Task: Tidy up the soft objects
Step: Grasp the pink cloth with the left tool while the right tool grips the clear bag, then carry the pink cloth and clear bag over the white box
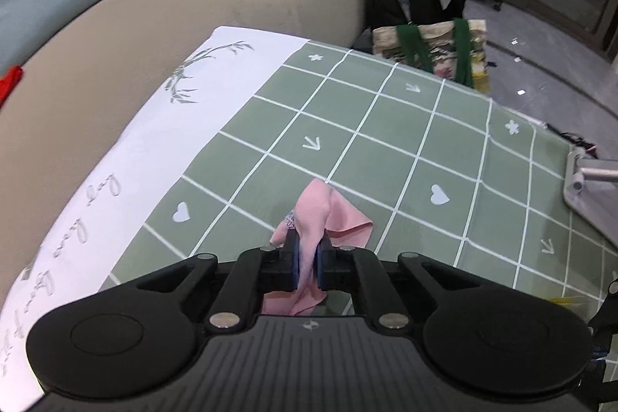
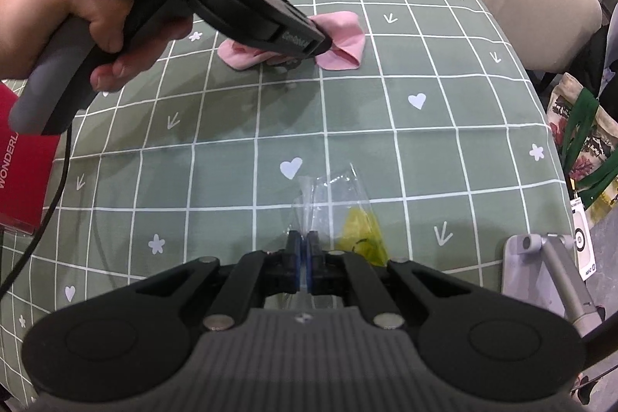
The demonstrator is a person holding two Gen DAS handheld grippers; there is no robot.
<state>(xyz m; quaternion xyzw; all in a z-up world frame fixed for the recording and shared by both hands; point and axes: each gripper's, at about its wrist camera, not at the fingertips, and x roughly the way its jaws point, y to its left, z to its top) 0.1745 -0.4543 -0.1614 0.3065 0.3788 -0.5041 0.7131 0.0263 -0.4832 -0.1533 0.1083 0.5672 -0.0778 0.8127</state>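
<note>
While pink cloth lies crumpled mid-table on green checked tablecloth, left gripper pinches bunched fold of it, cloth not yet lifted. Right gripper pressed together on edge of clear plastic bag, near table edge. Judged early stage: cloth outside bag, bagging left to do.

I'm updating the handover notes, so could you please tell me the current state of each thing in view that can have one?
left hand-held gripper: shut on the pink cloth.
pink cloth: crumpled, pinched in the middle, ends lying on the tablecloth.
right hand-held gripper: shut on the clear plastic bag.
clear plastic bag: crinkled, something yellow inside, lying on the tablecloth.
tote bag: standing beside the table, green straps upright.
</note>
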